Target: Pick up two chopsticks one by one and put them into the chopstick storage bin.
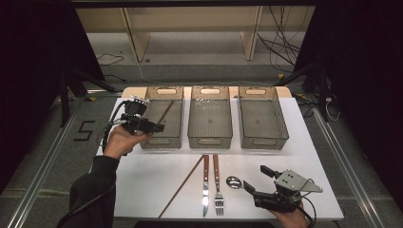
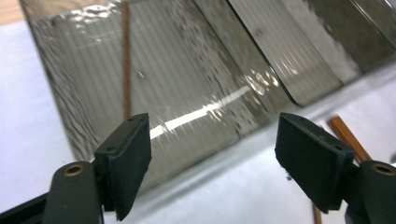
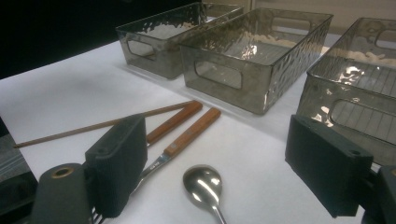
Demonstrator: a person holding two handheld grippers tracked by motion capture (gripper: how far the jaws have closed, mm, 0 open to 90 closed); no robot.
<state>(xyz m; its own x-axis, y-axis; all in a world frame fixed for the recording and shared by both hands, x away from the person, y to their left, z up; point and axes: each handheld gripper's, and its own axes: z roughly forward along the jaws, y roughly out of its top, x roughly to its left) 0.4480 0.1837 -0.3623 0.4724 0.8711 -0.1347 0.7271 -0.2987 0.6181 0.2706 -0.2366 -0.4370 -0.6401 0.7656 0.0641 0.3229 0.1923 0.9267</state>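
Observation:
My left gripper (image 1: 159, 127) (image 2: 212, 144) hovers at the near left corner of the left bin (image 1: 161, 141) (image 2: 196, 84), jaws open with nothing between them. A brown chopstick (image 1: 165, 113) (image 2: 126, 60) lies inside that bin. On the white table lie a second chopstick (image 1: 180, 186) (image 3: 102, 123), a wooden-handled knife (image 1: 206, 183) (image 3: 175, 120), a matching fork (image 1: 217, 183) (image 3: 194, 130) and a metal spoon (image 1: 234, 182) (image 3: 203, 183). My right gripper (image 1: 255, 177) (image 3: 217, 140) rests open at the front right, just right of the spoon's bowl, holding nothing.
Three smoky clear bins stand in a row at the back; the middle bin (image 1: 210, 141) (image 3: 252, 51) and the right bin (image 1: 263, 142) (image 3: 355, 84) hold nothing I can see. The table's front edge (image 1: 228, 217) runs just behind the cutlery.

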